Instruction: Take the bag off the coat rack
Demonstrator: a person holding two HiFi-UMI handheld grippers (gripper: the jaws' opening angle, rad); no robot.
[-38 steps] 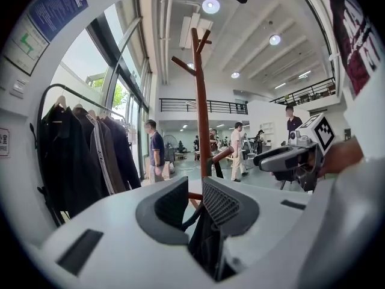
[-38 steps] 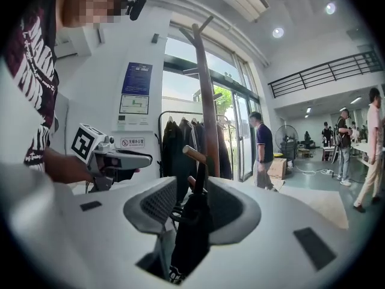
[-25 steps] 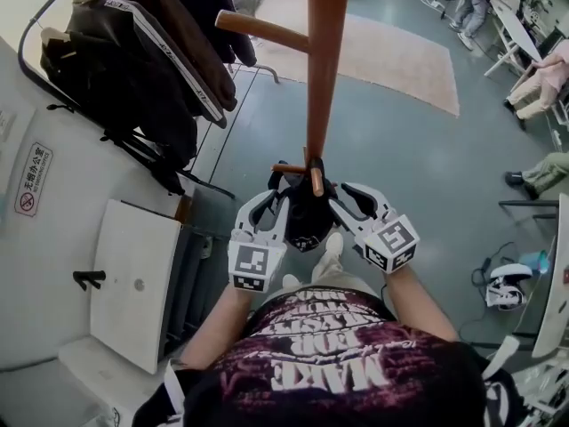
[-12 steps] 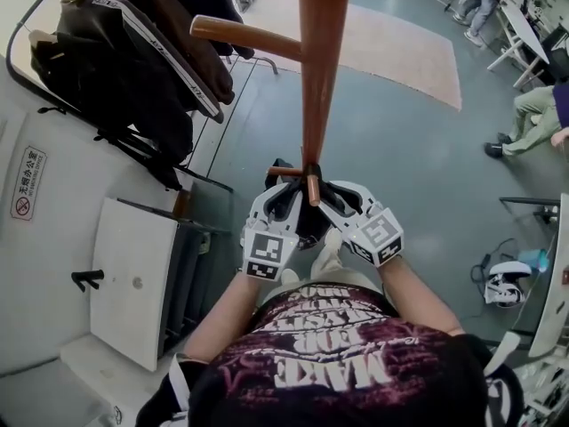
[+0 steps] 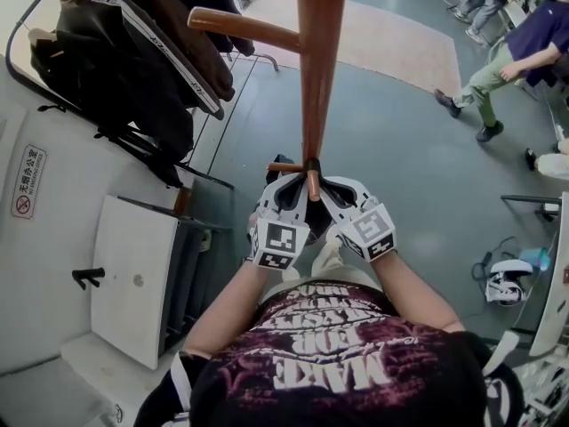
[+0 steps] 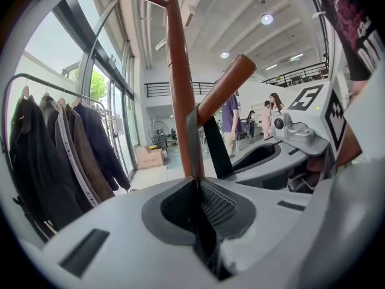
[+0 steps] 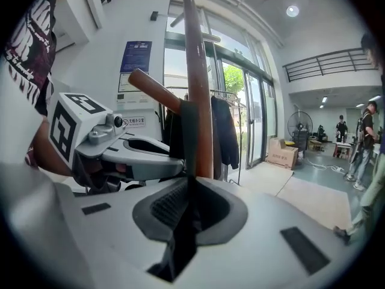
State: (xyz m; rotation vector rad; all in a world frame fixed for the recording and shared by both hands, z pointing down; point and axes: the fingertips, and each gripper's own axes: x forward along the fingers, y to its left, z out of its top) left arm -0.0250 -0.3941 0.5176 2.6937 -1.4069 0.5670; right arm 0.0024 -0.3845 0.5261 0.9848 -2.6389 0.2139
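A brown wooden coat rack pole rises in front of me, with a short low peg. A black bag hangs from that peg, mostly hidden between my two grippers. My left gripper is shut on the bag's black strap just below the peg. My right gripper is on the peg's other side. Its jaws are closing and pinch the strap beside the pole. The two grippers nearly touch under the peg.
Dark coats hang on a metal clothes rail at the upper left. Below them, a white cabinet stands by the wall. A beige rug lies beyond the rack. A person's legs show at the upper right, a headset on the floor.
Both grippers have drawn in together toward the low peg, hiding most of the bag. The right gripper's jaws have closed on the strap. A person has stepped into view at the upper right.
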